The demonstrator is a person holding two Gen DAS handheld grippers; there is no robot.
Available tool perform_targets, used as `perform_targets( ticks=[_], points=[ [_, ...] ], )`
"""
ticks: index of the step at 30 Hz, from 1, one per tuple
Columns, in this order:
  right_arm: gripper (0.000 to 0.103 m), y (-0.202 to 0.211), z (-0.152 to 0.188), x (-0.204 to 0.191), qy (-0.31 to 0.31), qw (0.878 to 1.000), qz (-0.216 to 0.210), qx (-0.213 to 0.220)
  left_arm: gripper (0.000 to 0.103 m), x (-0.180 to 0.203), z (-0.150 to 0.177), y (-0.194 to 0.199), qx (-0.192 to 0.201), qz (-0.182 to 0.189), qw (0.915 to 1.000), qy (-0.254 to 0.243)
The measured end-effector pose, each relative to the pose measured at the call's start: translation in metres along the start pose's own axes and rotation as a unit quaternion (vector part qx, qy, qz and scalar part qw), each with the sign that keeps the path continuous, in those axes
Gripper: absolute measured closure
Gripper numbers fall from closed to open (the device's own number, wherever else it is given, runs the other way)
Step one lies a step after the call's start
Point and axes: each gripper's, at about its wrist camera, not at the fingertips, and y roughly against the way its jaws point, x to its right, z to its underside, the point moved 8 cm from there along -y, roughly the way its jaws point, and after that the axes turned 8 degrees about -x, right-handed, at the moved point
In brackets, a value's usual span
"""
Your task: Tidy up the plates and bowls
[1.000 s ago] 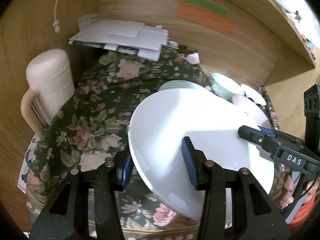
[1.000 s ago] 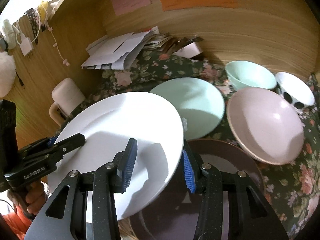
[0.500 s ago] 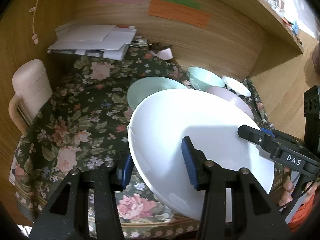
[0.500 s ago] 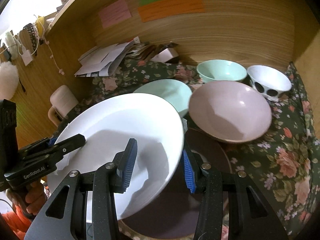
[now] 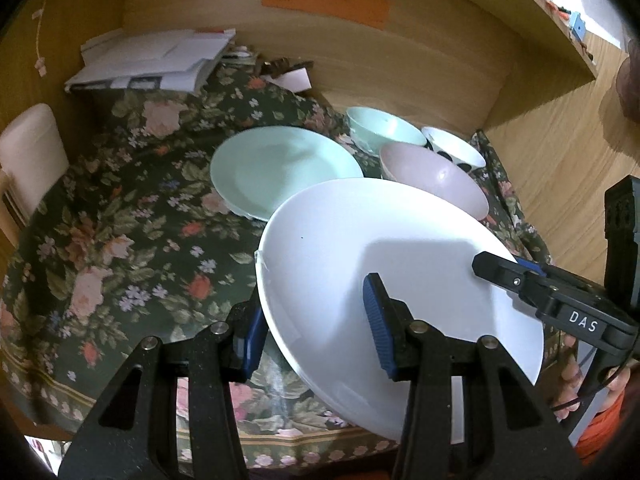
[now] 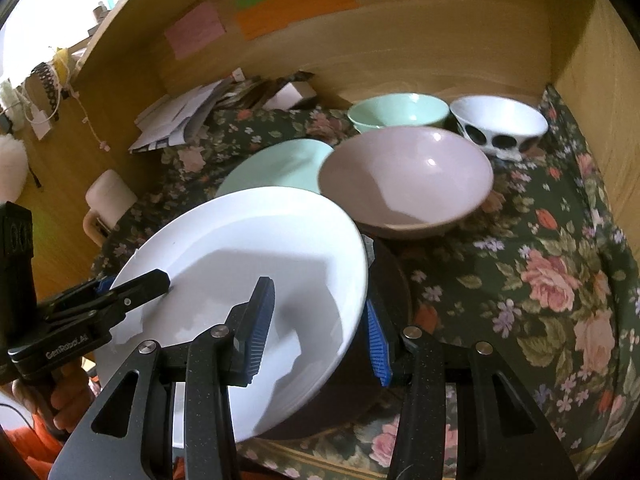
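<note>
Holding the white plate (image 5: 360,264) at opposite rims, the left gripper (image 5: 316,332) and right gripper (image 6: 318,328) are each closed on an edge. The plate hangs tilted over the floral cloth (image 5: 120,240); the mint plate (image 5: 280,168) lies at 11 o'clock, nearer the left gripper.

Wooden alcove wall (image 5: 420,60) (sticky-noted)

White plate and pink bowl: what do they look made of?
White plate: probably glazed ceramic or melamine; smooth, opaque, soft sheen, thin rim. Both the left gripper and right gripper clamp its rim.
Pink bowl: likely glazed ceramic; glossy, with sharp specular highlights inside. Weight and hardness can't be judged from the look alone.
</note>
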Motion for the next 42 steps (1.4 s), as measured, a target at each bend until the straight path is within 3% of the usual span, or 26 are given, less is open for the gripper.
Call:
perform_targets(
  ticks=[14,42],
  points=[
    [0.063,-0.018,0.015,0.016,-0.025,0.999,-0.007,-0.024,0.058,0.003,0.014,-0.024,-0.031,-0.002,0.9994,0.011],
    [0.062,-0.031,0.014,0.022,-0.01,0.998,0.011,-0.053,0.058,-0.01,0.01,-0.055,-0.042,-0.015,0.9988,0.017]
  ],
)
